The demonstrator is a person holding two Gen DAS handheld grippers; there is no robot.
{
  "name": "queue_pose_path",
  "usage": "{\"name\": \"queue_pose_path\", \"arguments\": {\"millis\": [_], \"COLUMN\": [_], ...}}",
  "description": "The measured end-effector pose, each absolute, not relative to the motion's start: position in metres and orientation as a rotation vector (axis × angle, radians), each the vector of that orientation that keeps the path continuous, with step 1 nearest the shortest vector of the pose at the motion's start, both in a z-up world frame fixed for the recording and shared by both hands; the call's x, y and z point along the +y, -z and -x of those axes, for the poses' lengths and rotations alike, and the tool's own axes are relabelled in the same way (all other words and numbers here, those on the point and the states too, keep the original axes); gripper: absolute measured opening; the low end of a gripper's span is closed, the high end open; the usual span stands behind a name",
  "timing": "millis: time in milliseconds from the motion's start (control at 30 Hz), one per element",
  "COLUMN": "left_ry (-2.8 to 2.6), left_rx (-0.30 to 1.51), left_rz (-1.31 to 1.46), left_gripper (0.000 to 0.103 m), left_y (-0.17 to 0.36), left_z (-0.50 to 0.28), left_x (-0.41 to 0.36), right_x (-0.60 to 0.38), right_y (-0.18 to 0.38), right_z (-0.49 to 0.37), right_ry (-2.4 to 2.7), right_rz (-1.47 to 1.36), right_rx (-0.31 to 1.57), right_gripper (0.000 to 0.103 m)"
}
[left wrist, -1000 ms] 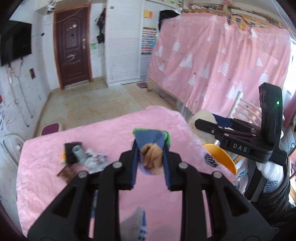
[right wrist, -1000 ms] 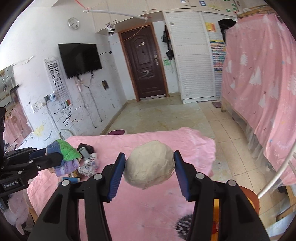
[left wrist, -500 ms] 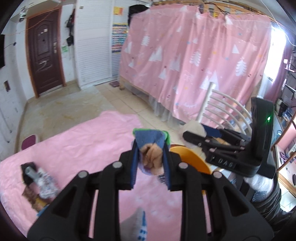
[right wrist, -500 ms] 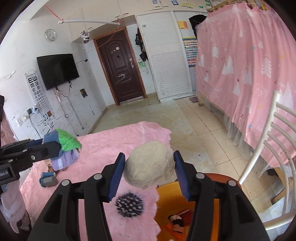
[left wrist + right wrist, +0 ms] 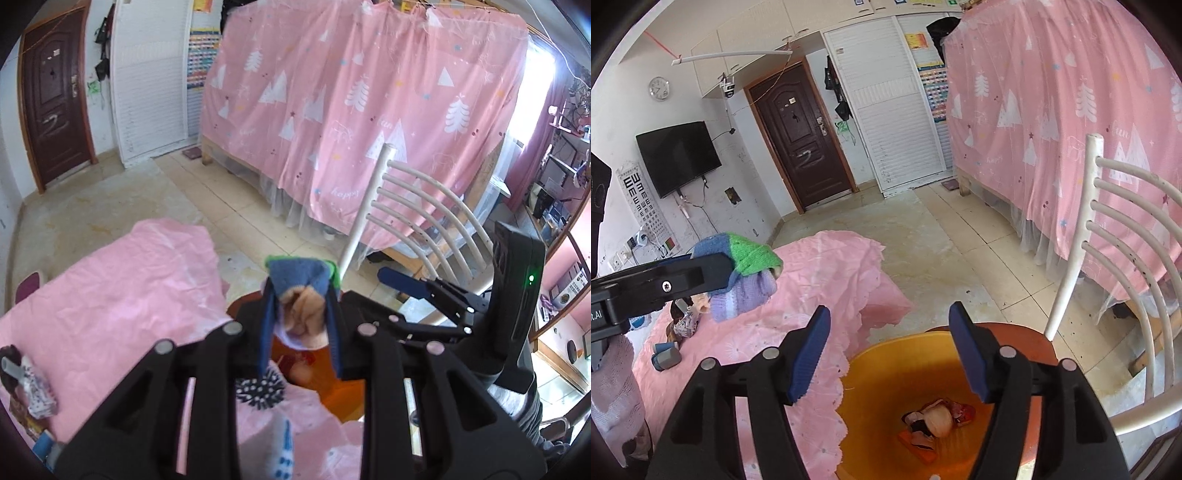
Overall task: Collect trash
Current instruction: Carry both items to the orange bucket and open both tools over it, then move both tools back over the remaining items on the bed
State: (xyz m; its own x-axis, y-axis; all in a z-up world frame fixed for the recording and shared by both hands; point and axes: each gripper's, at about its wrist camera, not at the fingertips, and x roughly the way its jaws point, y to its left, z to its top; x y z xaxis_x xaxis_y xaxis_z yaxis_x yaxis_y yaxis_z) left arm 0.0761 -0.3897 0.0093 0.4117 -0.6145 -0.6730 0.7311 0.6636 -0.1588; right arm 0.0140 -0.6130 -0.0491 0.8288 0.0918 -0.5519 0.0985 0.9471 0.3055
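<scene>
On my far left, small litter (image 5: 31, 384) lies in a heap on the pink-covered bench (image 5: 110, 295), and in the right wrist view I also see a grey-blue roll (image 5: 666, 356) lying near it on the cloth. My left gripper (image 5: 301, 325) is next: its fingers (image 5: 266, 332) stand narrow and have just been easing apart, yet the knitted bundle (image 5: 301, 291) of blue, green, lilac and tan wool sits between the blue pads and looks pressed by them on both sides. From the right wrist view that same bundle (image 5: 746, 273) hangs over the bench edge, clear of the cloth. Below and just past it is the orange bin (image 5: 886, 369), standing beside the bench's scalloped hem, with a pale crumpled ball (image 5: 938, 421) and some red and orange scraps (image 5: 919, 443) lying at its bottom. My right gripper (image 5: 888, 350) hangs directly over the bin mouth; its fingers (image 5: 809, 354) stand wide with nothing between them, having just been opening. To the right of the bin stands a white slatted chair (image 5: 1108, 236), and behind it a pink curtain (image 5: 1052, 92) printed with white trees drapes a bed frame.
</scene>
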Motion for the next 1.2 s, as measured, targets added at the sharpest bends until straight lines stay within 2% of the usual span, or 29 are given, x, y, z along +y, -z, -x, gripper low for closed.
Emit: {"name": "queue_pose_path", "arguments": {"millis": [33, 200, 733, 1200], "left_ry": [0.856, 0.856, 0.788, 0.601], "left_rx": [0.774, 0.781, 0.745, 0.727], "left_rz": [-0.168, -0.162, -0.091, 0.030], "left_gripper": [0.032, 0.073, 0.073, 0.073], "left_y": [-0.008, -0.005, -0.018, -0.022], "left_z": [-0.076, -0.074, -0.075, -0.095], "left_x": [-0.390, -0.393, -0.330, -0.218], "right_x": [-0.615, -0.622, -0.568, -0.452], "right_y": [0.049, 0.048, 0.028, 0.013], "right_z": [-0.013, -0.007, -0.032, -0.087], "right_ry": [0.010, 0.040, -0.030, -0.208], "right_rz": [-0.338, -0.358, -0.294, -0.156], "right_rx": [0.595, 0.579, 0.594, 0.644], "right_gripper": [0.057, 0.057, 0.057, 0.060]}}
